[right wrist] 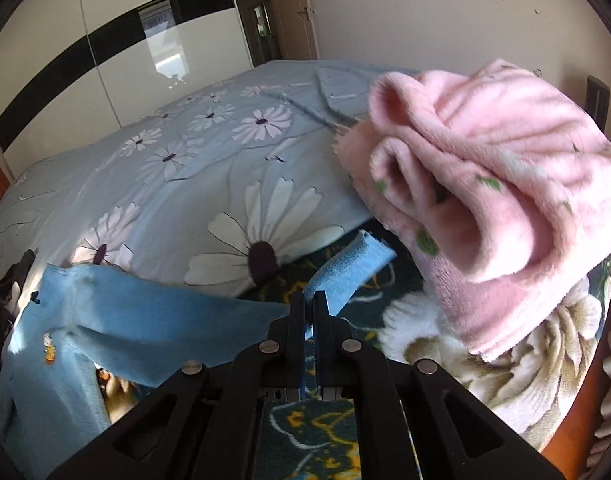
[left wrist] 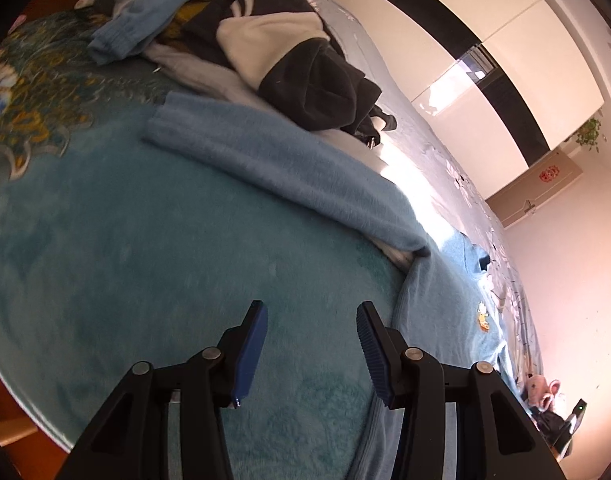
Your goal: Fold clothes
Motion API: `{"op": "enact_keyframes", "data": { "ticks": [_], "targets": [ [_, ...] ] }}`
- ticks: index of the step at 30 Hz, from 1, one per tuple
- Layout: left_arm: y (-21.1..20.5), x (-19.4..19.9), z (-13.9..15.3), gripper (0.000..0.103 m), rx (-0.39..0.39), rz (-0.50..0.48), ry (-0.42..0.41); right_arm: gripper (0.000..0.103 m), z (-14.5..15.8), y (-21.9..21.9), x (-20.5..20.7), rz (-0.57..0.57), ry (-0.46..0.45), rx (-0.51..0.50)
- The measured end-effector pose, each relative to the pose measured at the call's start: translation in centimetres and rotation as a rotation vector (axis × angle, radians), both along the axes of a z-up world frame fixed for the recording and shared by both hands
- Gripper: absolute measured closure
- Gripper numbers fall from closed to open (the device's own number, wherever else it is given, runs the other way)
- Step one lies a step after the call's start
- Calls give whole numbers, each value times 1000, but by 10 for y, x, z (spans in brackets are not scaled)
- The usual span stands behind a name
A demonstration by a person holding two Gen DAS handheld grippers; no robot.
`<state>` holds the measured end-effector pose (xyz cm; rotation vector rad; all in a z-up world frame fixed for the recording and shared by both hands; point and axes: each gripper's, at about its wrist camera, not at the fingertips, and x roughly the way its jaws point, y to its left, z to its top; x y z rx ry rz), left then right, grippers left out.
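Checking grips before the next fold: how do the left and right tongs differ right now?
The left tongs stand open and empty above the teal plush blanket; the right tongs are shut, pinching the sleeve of the light blue fleece top and holding it off the bed. Both have black arms and blue pads.

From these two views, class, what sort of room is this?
Most likely a bedroom: a bed with a daisy-print duvet, a glossy sliding wardrobe, and a pile of unfolded clothes.
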<state>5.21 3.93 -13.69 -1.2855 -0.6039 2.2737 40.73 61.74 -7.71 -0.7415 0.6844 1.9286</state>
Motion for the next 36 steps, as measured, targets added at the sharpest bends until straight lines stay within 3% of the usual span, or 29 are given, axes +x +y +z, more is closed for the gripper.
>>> {"op": "enact_keyframes", "data": {
  "ticks": [4,6,8,10,13,15,17,19,22,27,30,33,36],
  "targets": [
    [18,-24,21,52,-17,-38,59,99,-13,3,16,17,9,-48],
    [33,-36,32,46,-14,-59,91,94,-14,-6,23,38,12,-33],
    [50,-48,44,39,-16,-84,132,75,-10,-21,33,39,7,-3],
    [70,-55,54,35,-49,-120,194,65,-2,-39,42,46,2,52],
    [106,-67,69,18,-113,-208,272,59,18,-64,47,75,9,166],
    [137,-77,77,7,-184,-290,287,47,37,-76,40,115,32,261],
    [168,-87,81,4,-253,-355,313,26,54,-77,14,209,65,308],
    [194,-99,84,4,-284,-399,336,22,66,-74,-30,371,97,318],
    [231,-127,79,4,-259,-484,295,22,69,-64,-112,612,127,278],
    [285,-158,53,4,-354,-579,243,22,39,-48,-245,858,43,143],
    [312,-166,34,4,-385,-634,194,23,14,-42,-297,951,-28,76],
    [331,-165,22,8,-401,-697,177,28,-9,-38,-321,1002,-87,20],
    [338,-160,13,15,-404,-749,149,43,-29,-36,-337,1033,-175,-4]
  ]
}}
